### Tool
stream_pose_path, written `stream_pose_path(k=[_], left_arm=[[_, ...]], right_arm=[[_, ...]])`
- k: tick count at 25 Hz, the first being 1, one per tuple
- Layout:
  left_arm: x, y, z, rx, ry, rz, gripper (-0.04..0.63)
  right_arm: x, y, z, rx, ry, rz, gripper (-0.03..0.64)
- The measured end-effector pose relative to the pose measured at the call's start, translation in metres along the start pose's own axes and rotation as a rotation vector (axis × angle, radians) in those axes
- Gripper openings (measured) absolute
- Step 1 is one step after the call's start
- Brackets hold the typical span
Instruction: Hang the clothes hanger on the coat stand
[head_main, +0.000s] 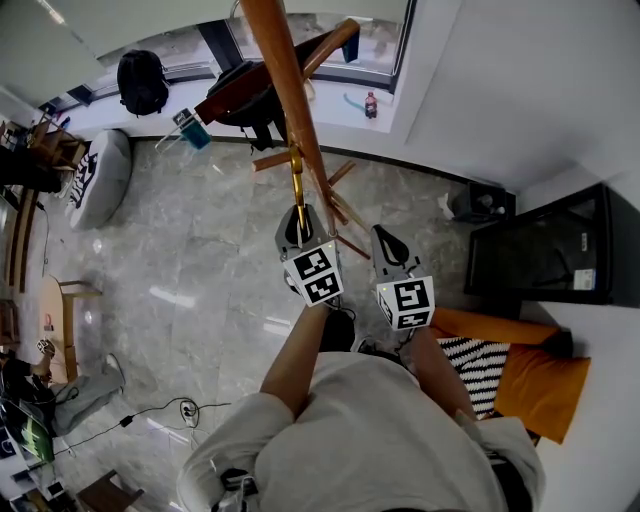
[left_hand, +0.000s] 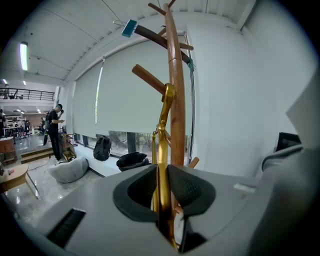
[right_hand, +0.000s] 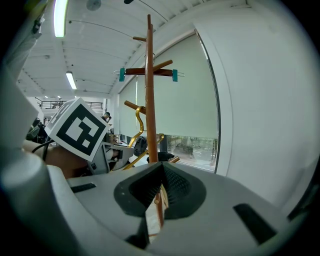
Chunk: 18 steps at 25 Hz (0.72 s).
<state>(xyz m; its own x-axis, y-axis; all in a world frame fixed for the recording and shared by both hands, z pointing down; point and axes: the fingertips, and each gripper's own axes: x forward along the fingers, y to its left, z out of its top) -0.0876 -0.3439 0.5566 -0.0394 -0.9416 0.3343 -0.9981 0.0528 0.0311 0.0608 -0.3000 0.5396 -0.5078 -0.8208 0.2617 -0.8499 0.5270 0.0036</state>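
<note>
The wooden coat stand (head_main: 296, 100) rises right in front of me, its pole (left_hand: 176, 100) just beyond my left gripper (head_main: 300, 232). That gripper is shut on a gold clothes hanger (left_hand: 161, 165), held upright. The hanger's hook (left_hand: 168, 95) is close to a side peg (left_hand: 149, 80); I cannot tell if they touch. In the right gripper view the gold hanger (right_hand: 136, 120) curls just below that peg (right_hand: 132, 105). My right gripper (head_main: 388, 248) hangs to the right of the pole, shut on nothing. A dark hanger with teal clips (right_hand: 148, 72) hangs near the stand's top.
Beyond the stand a black bag (head_main: 240, 80) lies by the window ledge, with a backpack (head_main: 142, 82) and a grey beanbag (head_main: 100, 178) to the left. A black cabinet (head_main: 540, 250) and an orange-cushioned seat (head_main: 530, 380) are at my right. A person (left_hand: 54, 131) stands far off.
</note>
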Motion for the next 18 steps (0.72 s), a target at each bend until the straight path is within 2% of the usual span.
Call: stream_pose_path(k=[6, 11, 18], left_arm=[[-0.008, -0.003, 0.008, -0.027, -0.061, -0.039, 0.078], [-0.018, -0.003, 0.024, -0.063, -0.158, -0.062, 0.091], [-0.028, -0.006, 0.040, -0.026, -0.203, -0.085, 0.091]], right_arm=[[-0.006, 0.004, 0.001, -0.003, -0.008, -0.001, 0.005], [-0.013, 0.005, 0.001, -0.003, -0.011, -0.006, 0.005], [-0.021, 0.007, 0.004, -0.012, -0.023, -0.009, 0.005]])
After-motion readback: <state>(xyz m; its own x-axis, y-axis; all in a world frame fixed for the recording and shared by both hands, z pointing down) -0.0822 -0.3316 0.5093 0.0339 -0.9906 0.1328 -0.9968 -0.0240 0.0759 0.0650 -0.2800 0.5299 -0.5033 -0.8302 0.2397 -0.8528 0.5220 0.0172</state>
